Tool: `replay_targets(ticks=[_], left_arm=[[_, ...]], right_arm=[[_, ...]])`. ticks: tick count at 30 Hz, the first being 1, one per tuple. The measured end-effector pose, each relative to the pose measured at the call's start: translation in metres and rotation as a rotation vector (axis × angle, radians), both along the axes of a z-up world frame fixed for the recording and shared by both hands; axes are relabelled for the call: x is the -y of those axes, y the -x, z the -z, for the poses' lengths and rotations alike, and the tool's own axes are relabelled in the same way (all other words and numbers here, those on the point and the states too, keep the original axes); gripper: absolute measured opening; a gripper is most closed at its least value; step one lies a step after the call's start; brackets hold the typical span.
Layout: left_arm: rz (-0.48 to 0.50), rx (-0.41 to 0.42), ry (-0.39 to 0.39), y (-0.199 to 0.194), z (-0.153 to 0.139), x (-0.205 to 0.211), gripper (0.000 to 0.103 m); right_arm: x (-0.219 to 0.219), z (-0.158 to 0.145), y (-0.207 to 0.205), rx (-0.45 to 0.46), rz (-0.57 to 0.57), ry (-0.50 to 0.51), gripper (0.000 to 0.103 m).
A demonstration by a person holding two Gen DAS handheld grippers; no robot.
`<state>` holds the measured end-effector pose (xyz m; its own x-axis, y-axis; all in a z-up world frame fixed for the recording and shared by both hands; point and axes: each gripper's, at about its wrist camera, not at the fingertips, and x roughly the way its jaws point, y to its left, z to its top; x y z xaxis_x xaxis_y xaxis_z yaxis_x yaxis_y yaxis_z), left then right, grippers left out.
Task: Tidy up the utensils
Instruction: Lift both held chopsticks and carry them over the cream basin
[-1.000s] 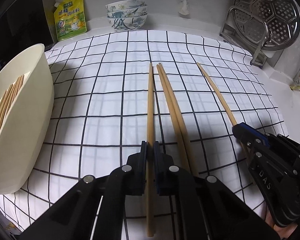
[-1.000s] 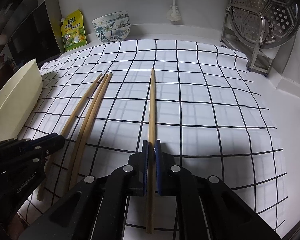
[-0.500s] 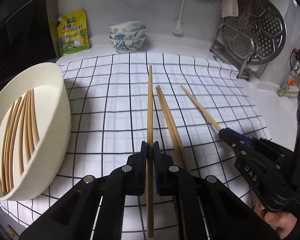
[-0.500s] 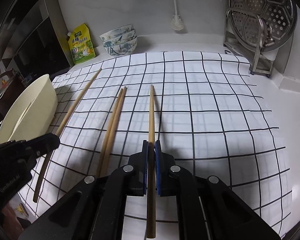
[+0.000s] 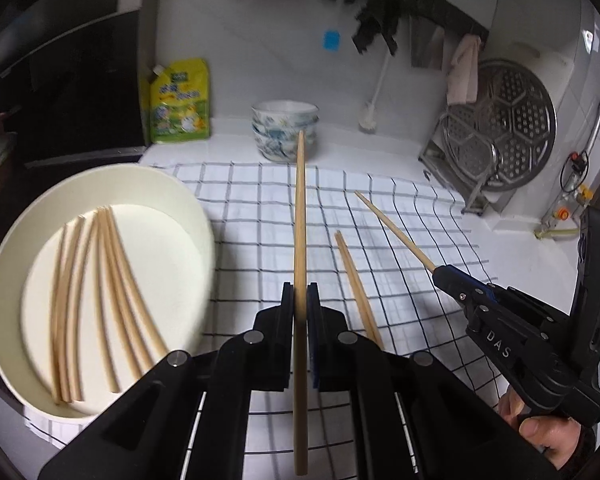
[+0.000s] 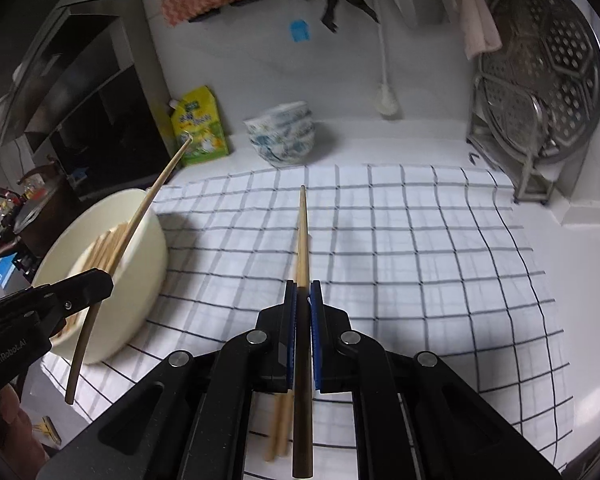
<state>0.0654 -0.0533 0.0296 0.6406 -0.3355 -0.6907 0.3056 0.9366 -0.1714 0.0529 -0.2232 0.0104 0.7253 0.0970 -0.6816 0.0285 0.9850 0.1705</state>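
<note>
Both grippers have lifted off the checked cloth — left gripper and right gripper each clenched on one chopstick, now airborne beside the cream bowl — ready for dropping in.

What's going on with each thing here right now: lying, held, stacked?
Left gripper: shut on one chopstick, lifted off the cloth.
Right gripper: shut on another chopstick, also lifted.
Chopstick pair: lying on the checked cloth.
Cream basin: holds several chopsticks.
Patterned bowls: stacked.
</note>
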Motion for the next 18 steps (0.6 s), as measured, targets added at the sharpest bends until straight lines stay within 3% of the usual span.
replay_targets(ticks=[7,12,18], left_arm=[[-0.142,0.034,-0.020,-0.011,-0.016,-0.080,0.007],[-0.246,0.028,-0.051,-0.026,-0.004,-0.131,0.007],[-0.304,-0.022,-0.064,-0.048,0.018,-0.172,0.007]], right_arm=[[-0.062,-0.023,-0.027,0.048,-0.104,-0.039,0.006],[-0.126,-0.022,-0.057,0.039,-0.206,-0.048,0.006],[-0.193,-0.009,-0.087,-0.008,-0.315,-0.039,0.006]])
